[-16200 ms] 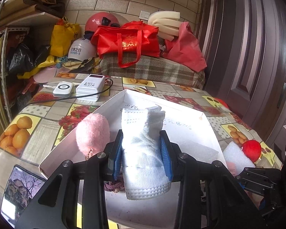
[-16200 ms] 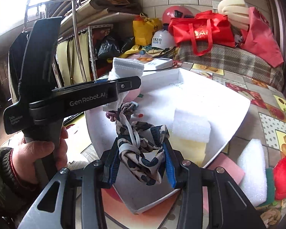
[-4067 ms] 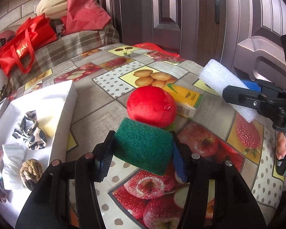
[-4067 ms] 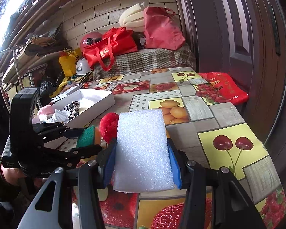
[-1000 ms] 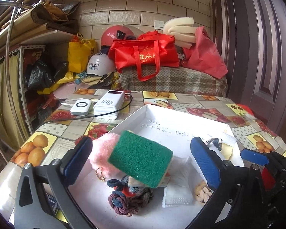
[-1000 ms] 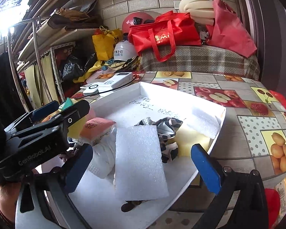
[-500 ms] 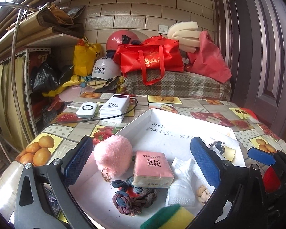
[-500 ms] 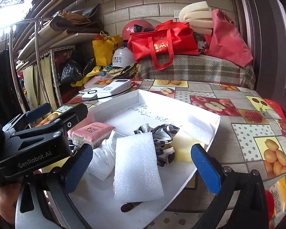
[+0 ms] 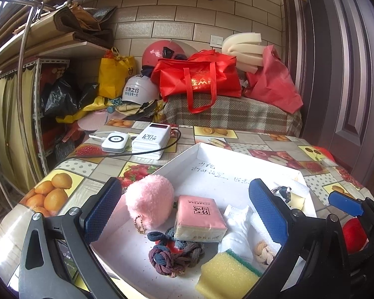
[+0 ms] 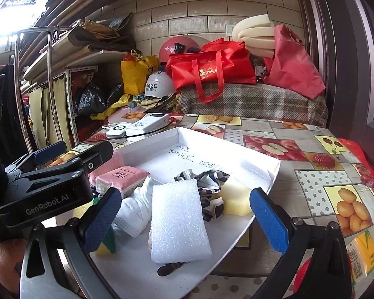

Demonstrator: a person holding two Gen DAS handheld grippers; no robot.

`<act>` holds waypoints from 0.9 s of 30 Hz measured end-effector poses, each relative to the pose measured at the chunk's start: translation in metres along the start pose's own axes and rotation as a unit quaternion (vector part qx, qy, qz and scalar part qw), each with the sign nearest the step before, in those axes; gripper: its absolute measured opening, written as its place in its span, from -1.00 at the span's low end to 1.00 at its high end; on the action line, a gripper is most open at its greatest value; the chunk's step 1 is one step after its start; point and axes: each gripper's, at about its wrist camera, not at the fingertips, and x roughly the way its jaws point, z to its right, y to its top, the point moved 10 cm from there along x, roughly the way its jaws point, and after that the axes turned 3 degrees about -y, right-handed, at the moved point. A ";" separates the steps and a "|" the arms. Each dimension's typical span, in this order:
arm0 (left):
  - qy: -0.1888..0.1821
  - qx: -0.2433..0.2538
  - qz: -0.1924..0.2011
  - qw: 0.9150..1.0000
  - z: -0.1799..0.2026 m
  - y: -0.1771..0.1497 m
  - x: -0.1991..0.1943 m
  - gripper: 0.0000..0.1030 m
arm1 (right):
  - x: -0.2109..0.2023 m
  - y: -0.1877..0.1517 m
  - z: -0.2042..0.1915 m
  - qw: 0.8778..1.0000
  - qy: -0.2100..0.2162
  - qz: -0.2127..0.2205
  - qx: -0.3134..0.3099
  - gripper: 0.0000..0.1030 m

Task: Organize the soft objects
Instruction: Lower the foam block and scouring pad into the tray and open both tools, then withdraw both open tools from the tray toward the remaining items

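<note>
We see a table under a fruit-print oilcloth [image 9: 62, 194], and on it a wide white tray [image 9: 212, 159] that holds the soft things. Behind it sit a red tote bag [image 9: 199, 79] on a plaid-covered pile, and two white power banks [image 9: 149, 140] just beside the tray's far corner.

Inside the tray, the white foam pad [image 10: 178, 220] lies flat near the front, partly over a white folded cloth [image 10: 134, 210]. Beside it rest a patterned black-and-white scrunchie [image 10: 207, 177] and a pale yellow sponge block [image 10: 234, 196]. A pink fluffy pom-pom [image 9: 149, 201] touches the left wall, with a pink tissue pack [image 9: 199, 218] just beside it. A yellow sponge with a green scouring face [image 9: 227, 274] lies tilted at the front edge, near a dark braided hair tie [image 9: 173, 256] and a small cream rope knot [image 9: 263, 250].

Our left gripper [image 9: 187, 211] hangs over the tray with its jaws spread wide and nothing between them. Our right gripper [image 10: 187, 221] is likewise spread wide and empty, the foam pad lying free below it. A red plush ball [image 9: 354, 234] sits on the table outside the tray, to the right.
</note>
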 end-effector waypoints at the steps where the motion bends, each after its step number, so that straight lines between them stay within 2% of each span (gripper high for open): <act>1: 0.000 0.000 0.001 1.000 0.000 0.000 -0.001 1.00 | -0.001 0.000 0.000 1.000 0.000 0.001 0.000 1.00; 18: 0.005 0.006 0.009 1.000 0.010 -0.005 -0.018 1.00 | -0.023 -0.001 0.002 1.000 0.001 0.031 -0.007 1.00; 27: 0.007 0.014 0.013 1.000 0.018 -0.008 -0.030 1.00 | -0.039 -0.009 0.006 0.999 0.008 0.032 -0.002 1.00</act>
